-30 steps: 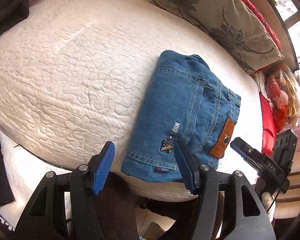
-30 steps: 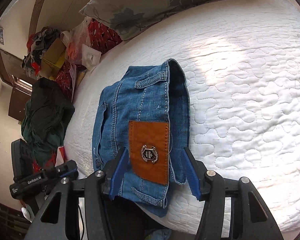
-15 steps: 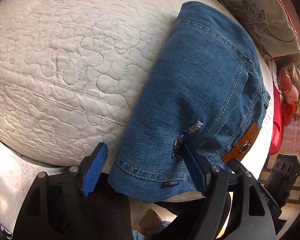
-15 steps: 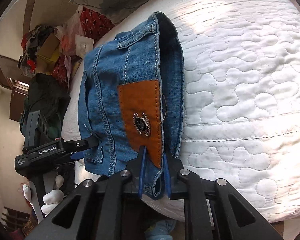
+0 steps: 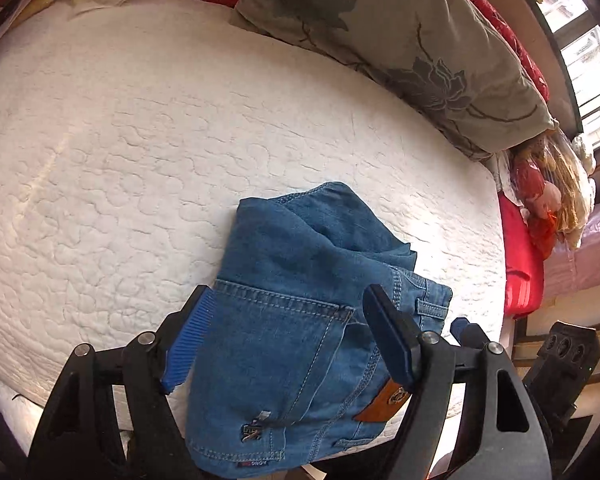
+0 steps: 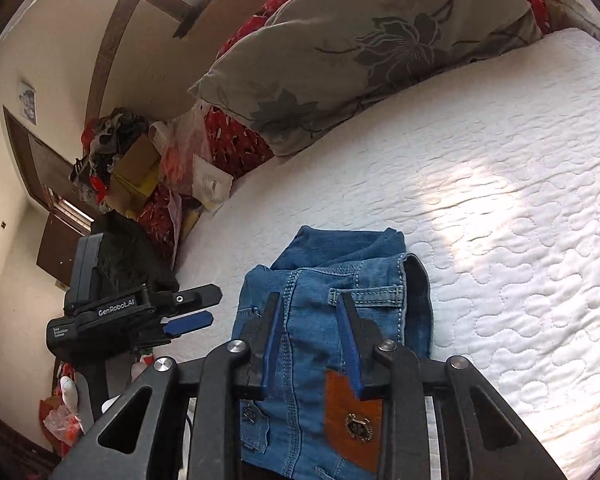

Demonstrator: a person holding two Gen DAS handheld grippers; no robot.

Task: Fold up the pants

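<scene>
Denim pants: folded into a thick blue bundle, lying at the near edge of the mattress, toward 6 o'clock in both wrist views; waistband and belt loop on top, loose folds bunched at the far end.
Leather patch: orange-brown with a metal badge, on the near end of the bundle, partly behind the right tongs.
Left gripper: spread wide, blue pads on either side of the bundle; left pad just off the denim edge, right pad above the waistband; no pinch visible; seen from the side at 9 o'clock in the right wrist view.
Right gripper: jaws opening, partly parted over the waistband; denim showing between the pads, nothing gripped, no cloth lifted.
Gloved hand: white, below the left gripper's body at 8 o'clock in the right wrist view.
Mattress: white quilted cover, sunlit patch beyond the bundle.
Pillow: grey-green with a dark flower print, along the far edge from 12 to 2 o'clock.
Red bedding: hanging beside the mattress at 3 o'clock.
Clutter: boxes, bags and clothes heaped past the far corner at 10 o'clock.
</scene>
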